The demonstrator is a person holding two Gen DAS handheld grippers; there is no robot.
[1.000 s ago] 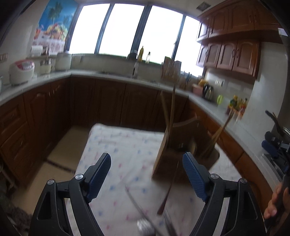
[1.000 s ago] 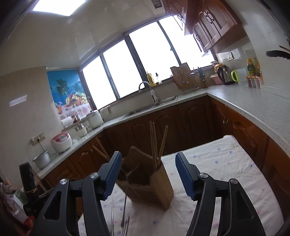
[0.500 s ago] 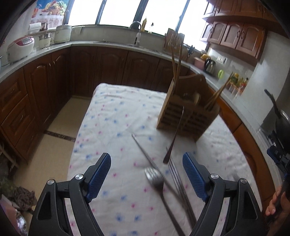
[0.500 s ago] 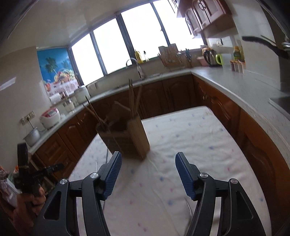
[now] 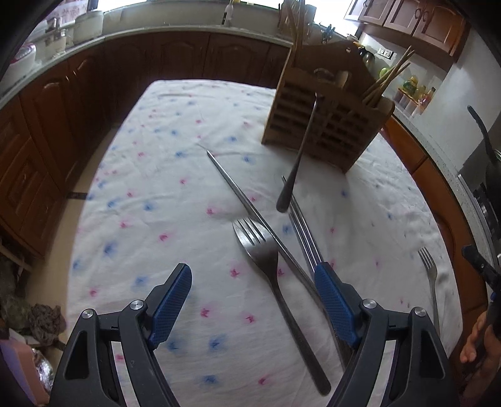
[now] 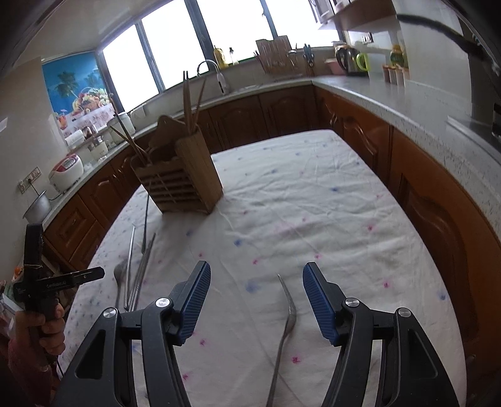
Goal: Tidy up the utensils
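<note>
- Dark wooden cabinets (image 6: pixel 281 109) under a pale speckled counter (image 6: pixel 407 103) wrap the kitchen, with bright windows (image 6: pixel 238 28) above a sink tap (image 6: pixel 216 73).
- Filling the middle is a table under a white tablecloth (image 5: pixel 162 188) dotted with pink and blue flowers, slightly creased.
- Near the table's far end stands a slatted wooden utensil holder (image 5: pixel 325 125), upright, with wooden chopsticks (image 5: pixel 388 79) poking from its compartments.
- One dark long-handled utensil (image 5: pixel 297 159) leans against the holder's slatted front, its rounded end resting on the cloth.
- Steel pieces lie loose in front of it: a large fork (image 5: pixel 269 266), tines toward the holder, a long metal chopstick (image 5: pixel 238 191) crossing beside it, and a bundle of thin metal sticks (image 5: pixel 305 238) just right of that.
- A second fork (image 6: pixel 286 319) lies apart, near the table's right edge.
- The left gripper (image 5: pixel 252 300) hangs wide and empty over the large fork's handle.
- The right gripper (image 6: pixel 253 297) is parted, holding nothing, with the second fork between its blue pads (image 6: pixel 317 299) but untouched.
</note>
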